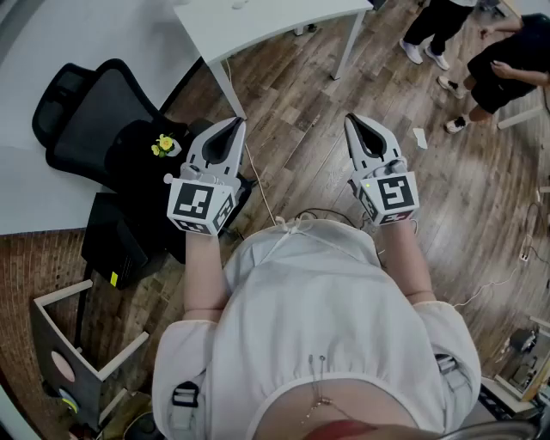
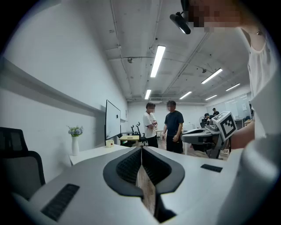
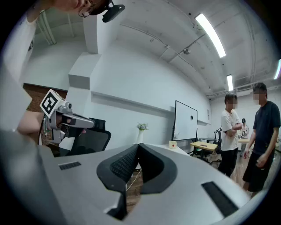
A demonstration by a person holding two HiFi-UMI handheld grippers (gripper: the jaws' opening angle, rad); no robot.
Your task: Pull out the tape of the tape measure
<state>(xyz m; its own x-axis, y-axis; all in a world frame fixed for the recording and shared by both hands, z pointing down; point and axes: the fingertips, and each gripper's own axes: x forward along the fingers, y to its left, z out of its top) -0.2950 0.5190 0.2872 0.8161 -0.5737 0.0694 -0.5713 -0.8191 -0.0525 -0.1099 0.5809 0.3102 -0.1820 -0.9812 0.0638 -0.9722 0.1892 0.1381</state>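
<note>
No tape measure shows in any view. In the head view I hold both grippers level in front of my body, above a wooden floor. My left gripper (image 1: 237,123) is shut with nothing between its jaws; its tips meet in the left gripper view (image 2: 141,148). My right gripper (image 1: 351,119) is shut and empty too, its tips closed in the right gripper view (image 3: 137,145). Each gripper shows in the other's view: the right gripper (image 2: 206,136) at the right, the left gripper (image 3: 66,118) at the left.
A white table (image 1: 258,26) stands ahead, with a white vase of flowers (image 2: 75,140) on it. A black office chair (image 1: 94,129) is at the left beside a small yellow toy (image 1: 163,145). Two people (image 2: 162,127) stand further off. A cable (image 1: 266,202) lies on the floor.
</note>
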